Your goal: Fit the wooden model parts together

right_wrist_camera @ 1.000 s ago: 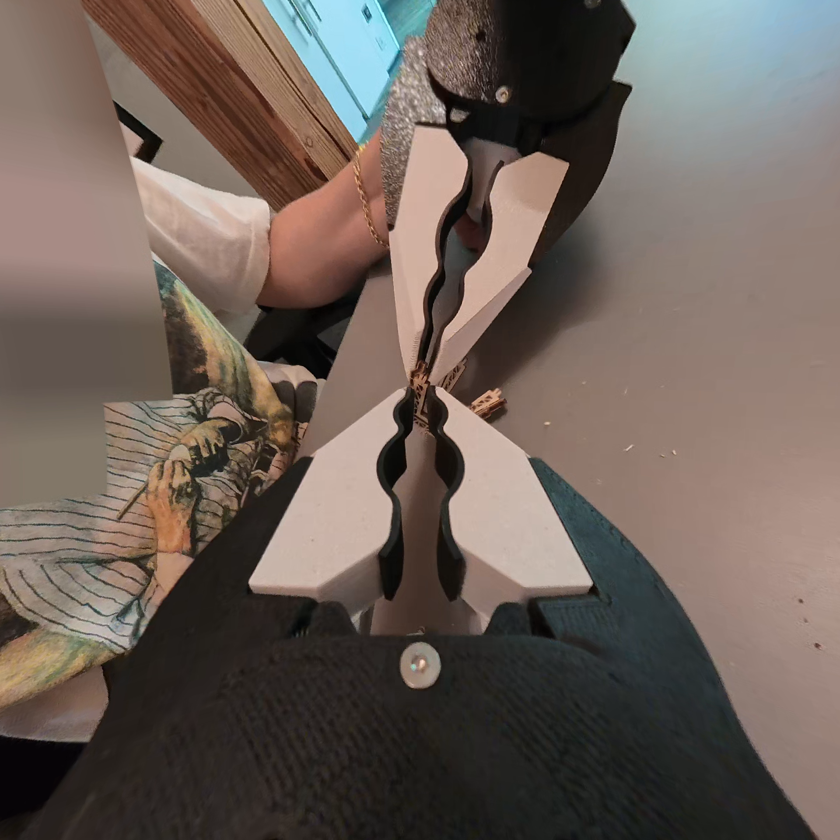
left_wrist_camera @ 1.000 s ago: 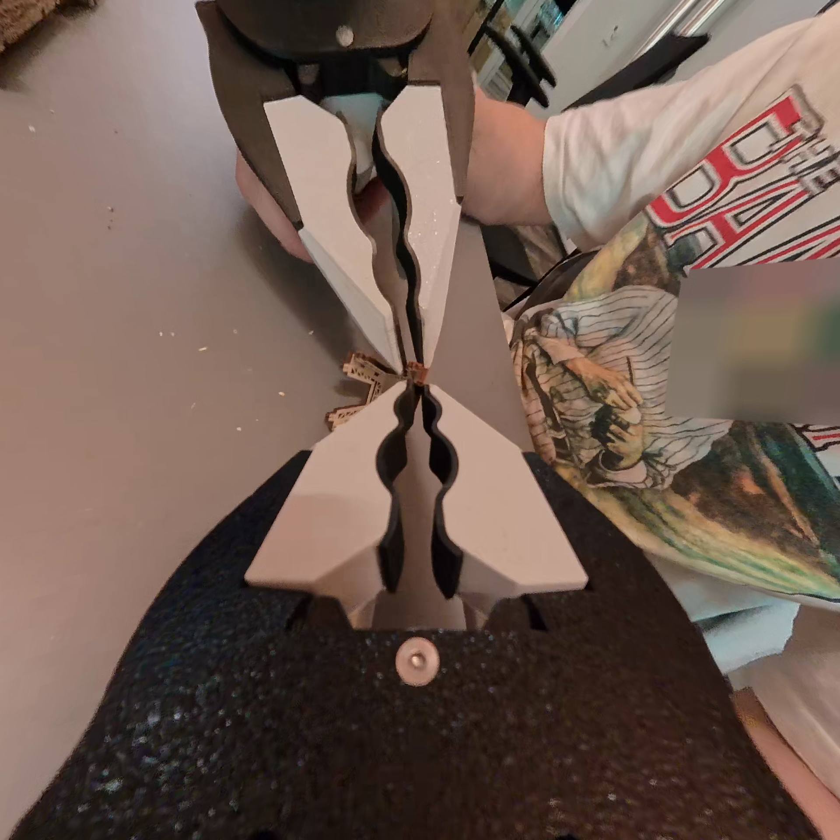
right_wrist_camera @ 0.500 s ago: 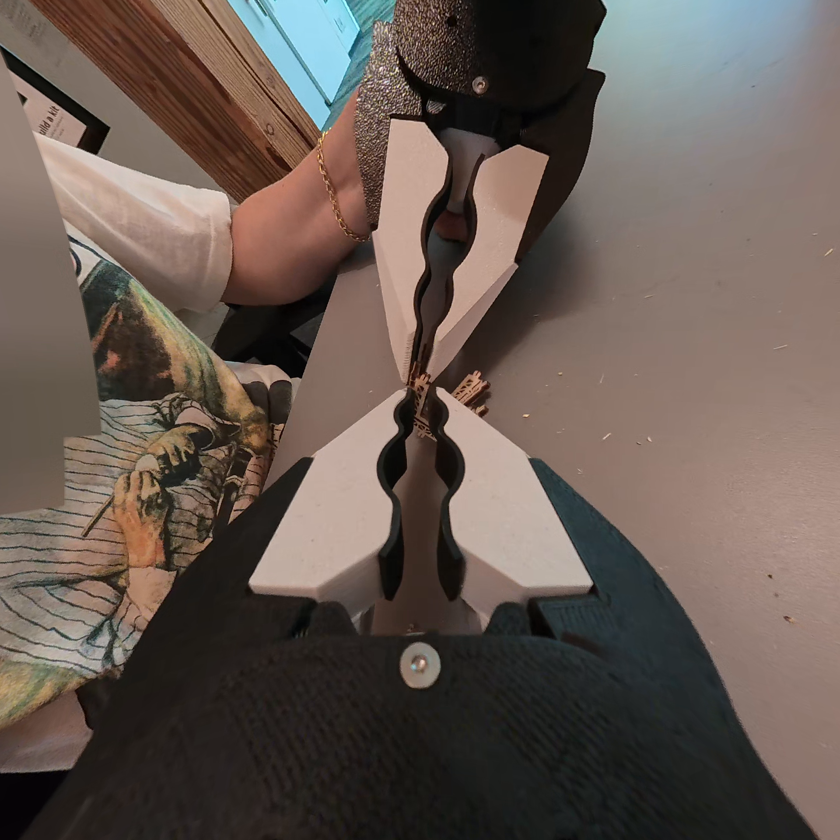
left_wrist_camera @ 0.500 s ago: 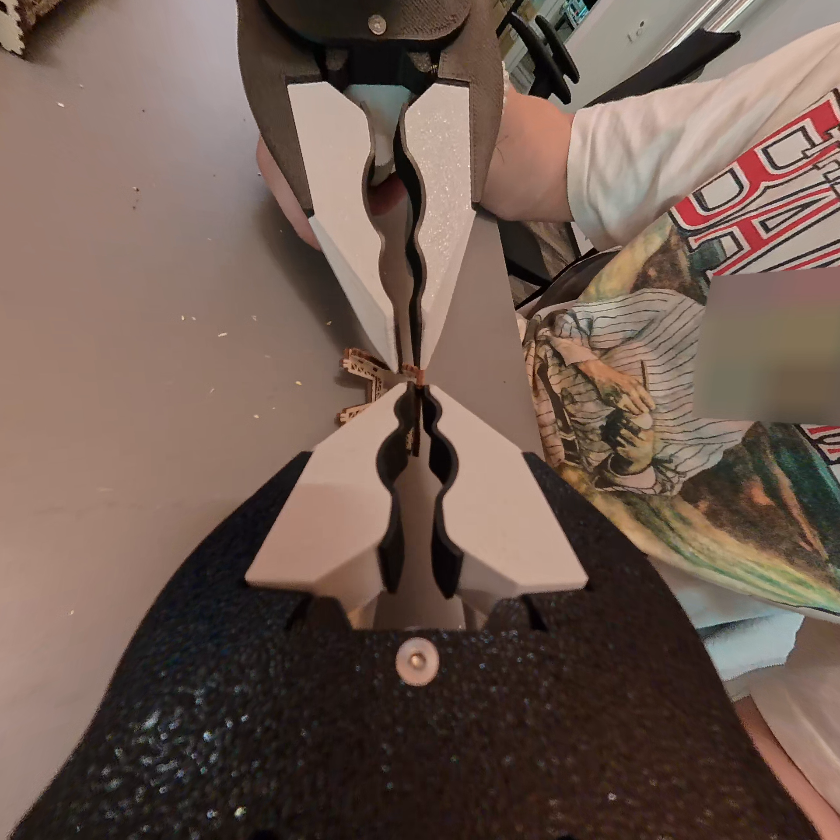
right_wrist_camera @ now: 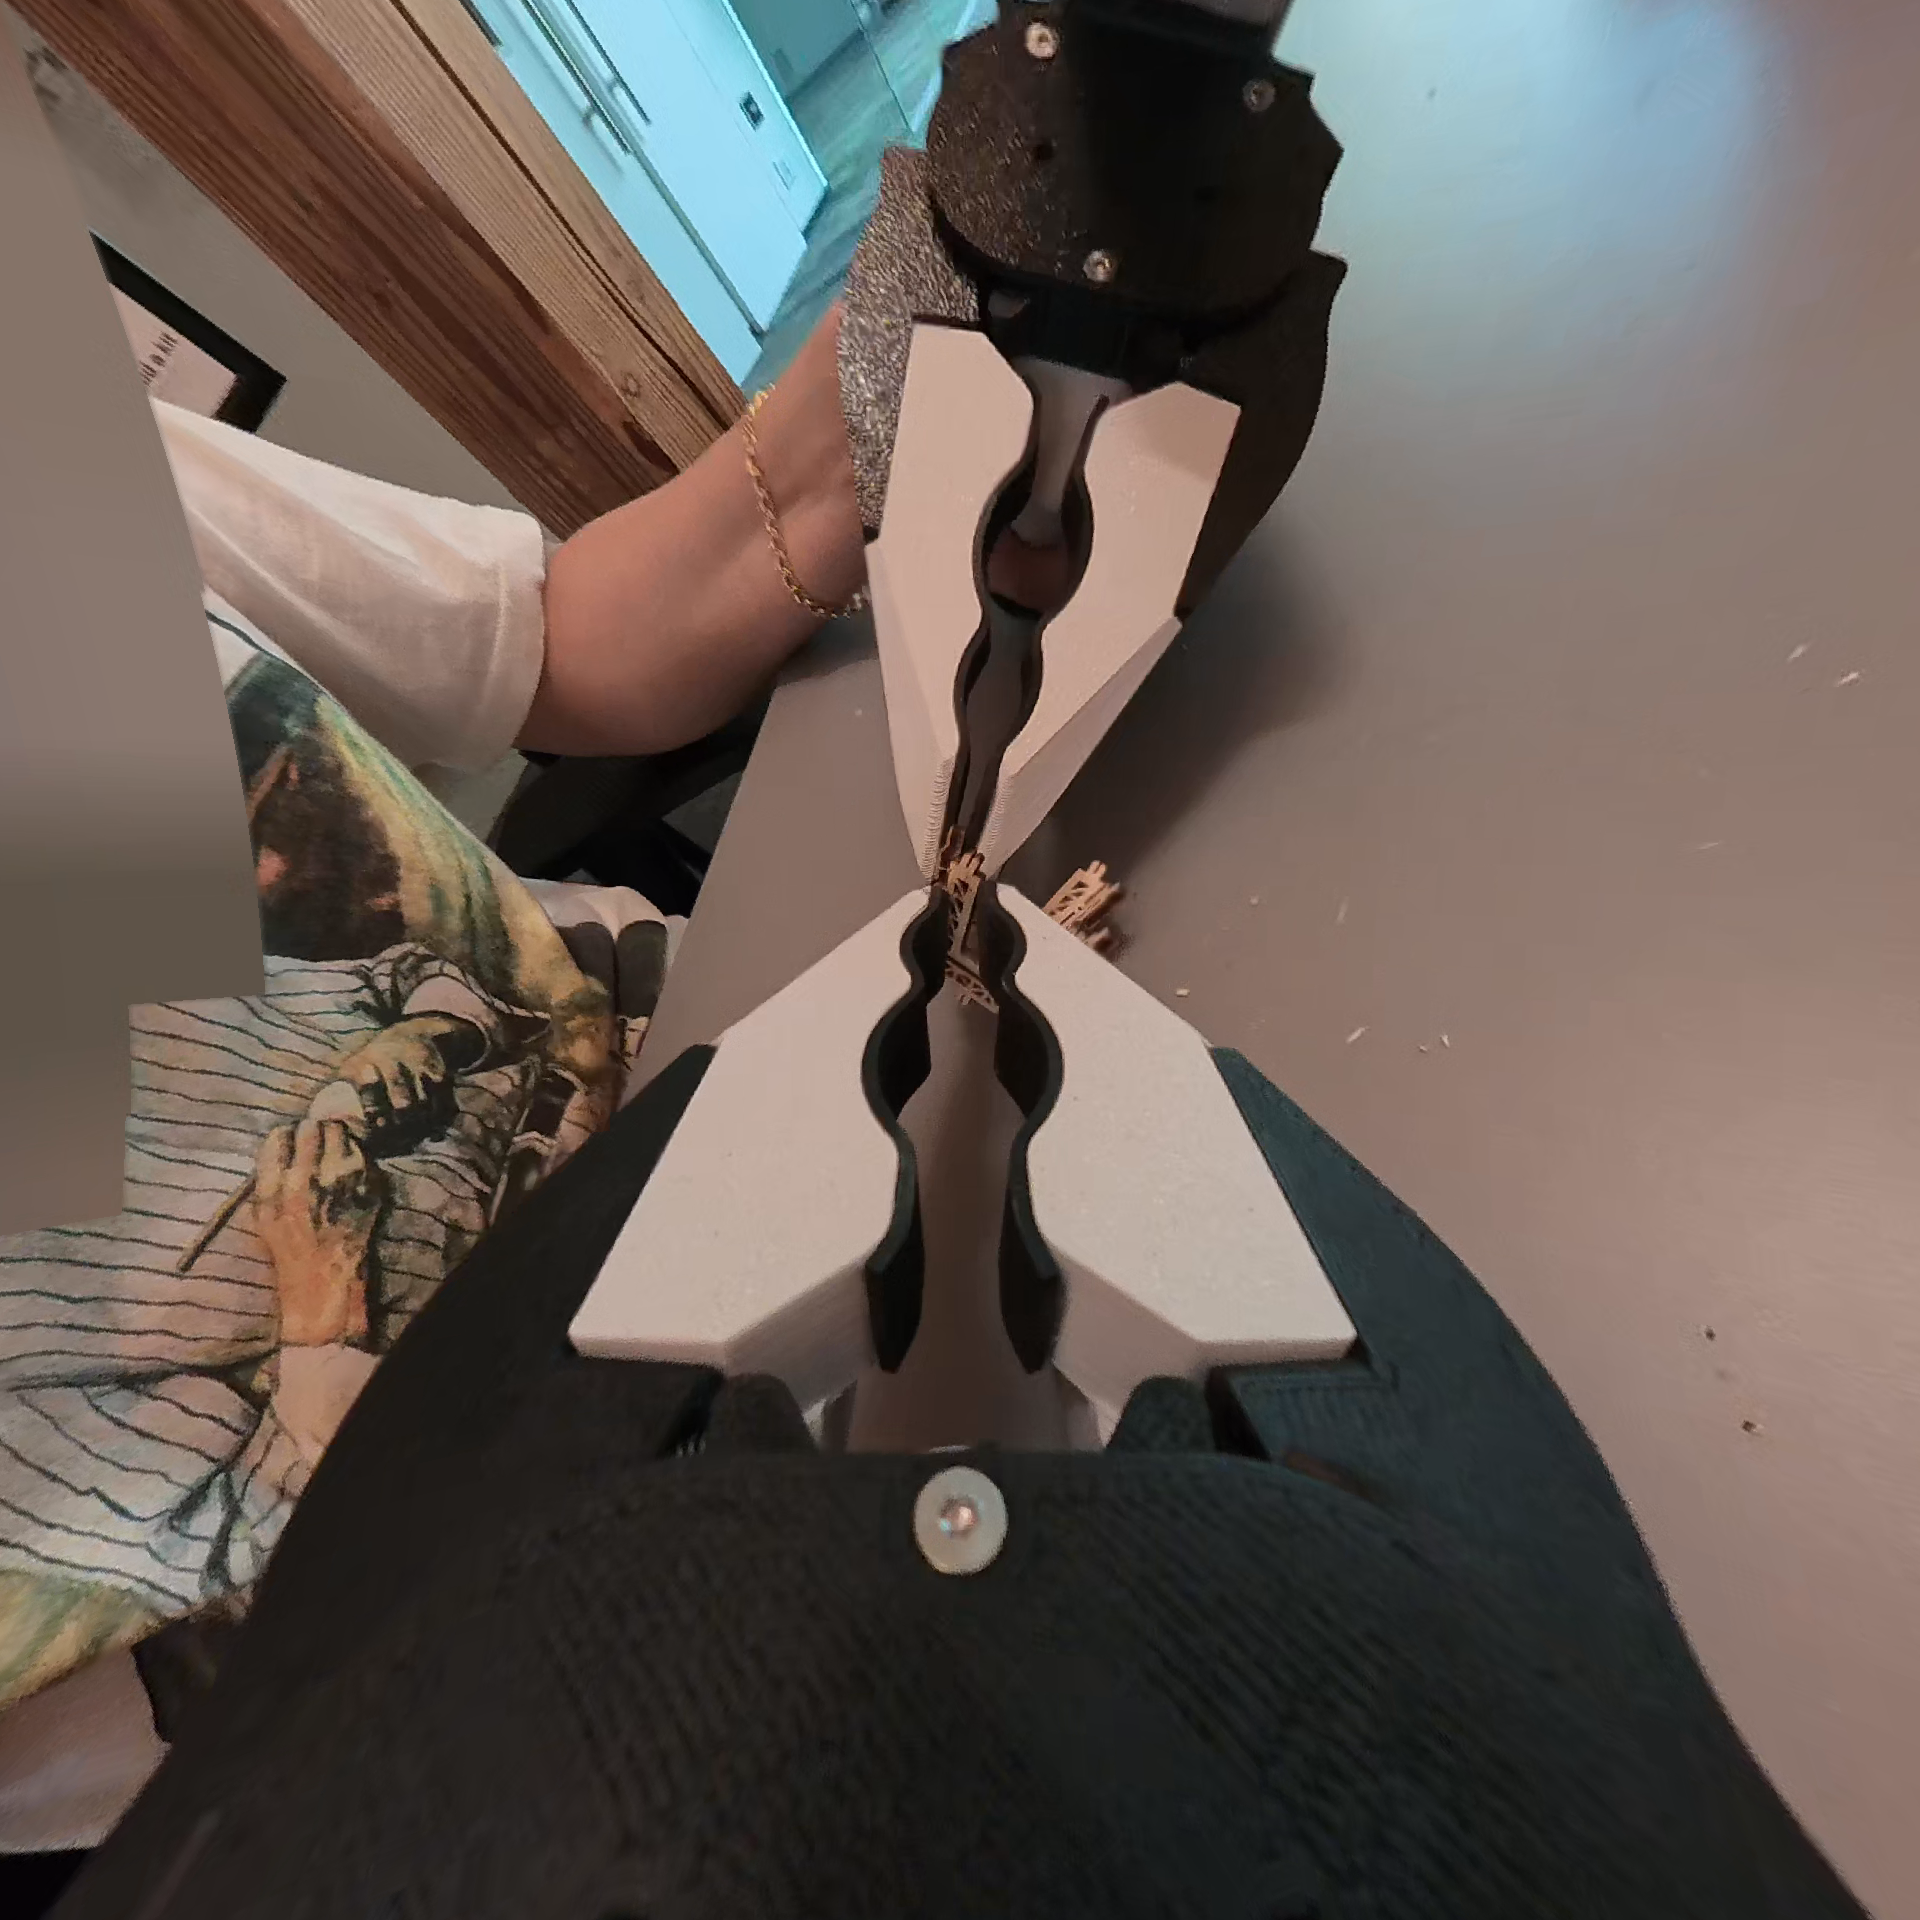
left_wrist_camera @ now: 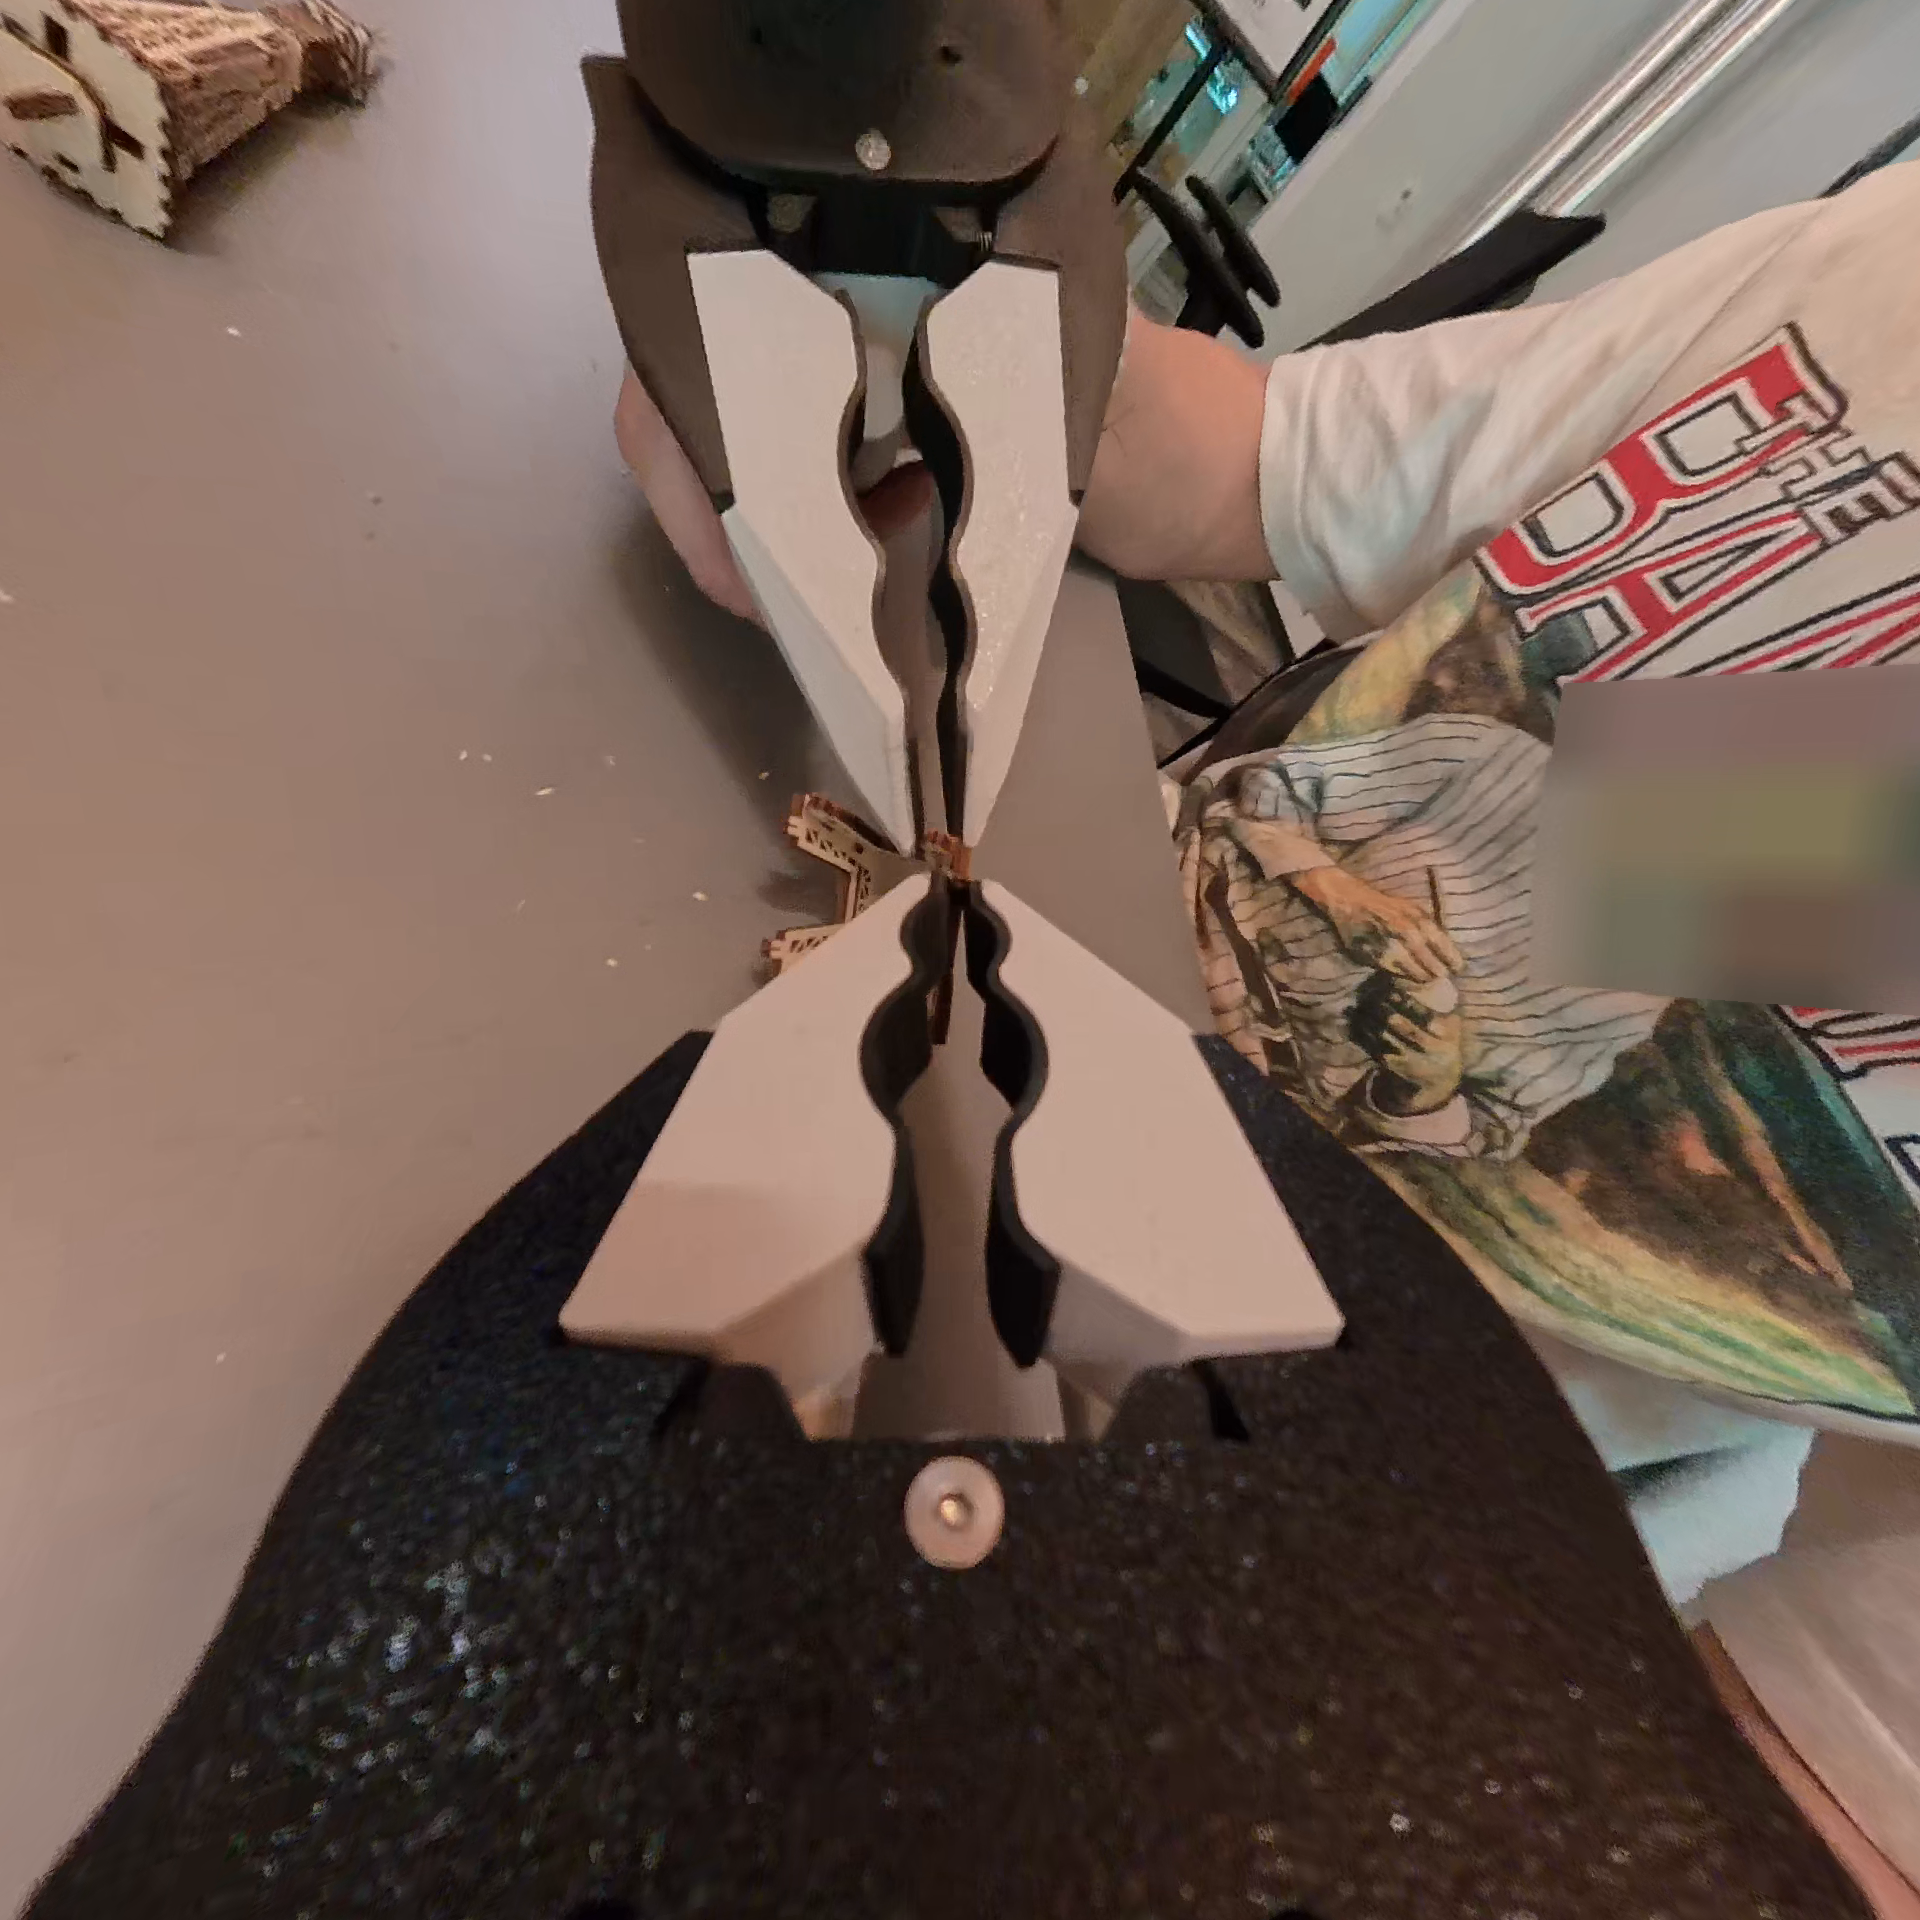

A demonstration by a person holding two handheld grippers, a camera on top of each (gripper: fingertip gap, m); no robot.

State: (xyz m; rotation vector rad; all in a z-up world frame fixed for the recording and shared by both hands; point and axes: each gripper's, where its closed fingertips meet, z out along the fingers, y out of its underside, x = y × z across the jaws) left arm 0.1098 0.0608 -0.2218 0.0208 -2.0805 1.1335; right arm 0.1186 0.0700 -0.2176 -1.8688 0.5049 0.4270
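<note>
My left gripper (left_wrist_camera: pixel 943 891) is shut on a thin wooden part (left_wrist_camera: pixel 940 971) seen edge-on between its white fingers. My right gripper (right_wrist_camera: pixel 961 896) is shut on a pale wooden lattice part (right_wrist_camera: pixel 968 940). The two grippers point at each other tip to tip just above the grey table (left_wrist_camera: pixel 312 727), and the two parts meet in a small joint (left_wrist_camera: pixel 948 850) between the tips. The right gripper (left_wrist_camera: pixel 940 826) comes in from the top of the left wrist view. The left gripper (right_wrist_camera: pixel 964 831) comes in from the top of the right wrist view. How the parts interlock is hidden by the fingertips.
Loose wooden lattice parts (left_wrist_camera: pixel 831 847) lie on the table just beside the tips; one also shows in the right wrist view (right_wrist_camera: pixel 1086 894). A built wooden model (left_wrist_camera: pixel 125 114) stands far left. A person's arm (left_wrist_camera: pixel 1195 468) and printed shirt (left_wrist_camera: pixel 1507 987) are at the table edge. Wood crumbs dot the table.
Both grippers stay shut and tip to tip. They have tilted and shifted together, so the opposite gripper now shows more head-on and the wooden model has come into the left view.
</note>
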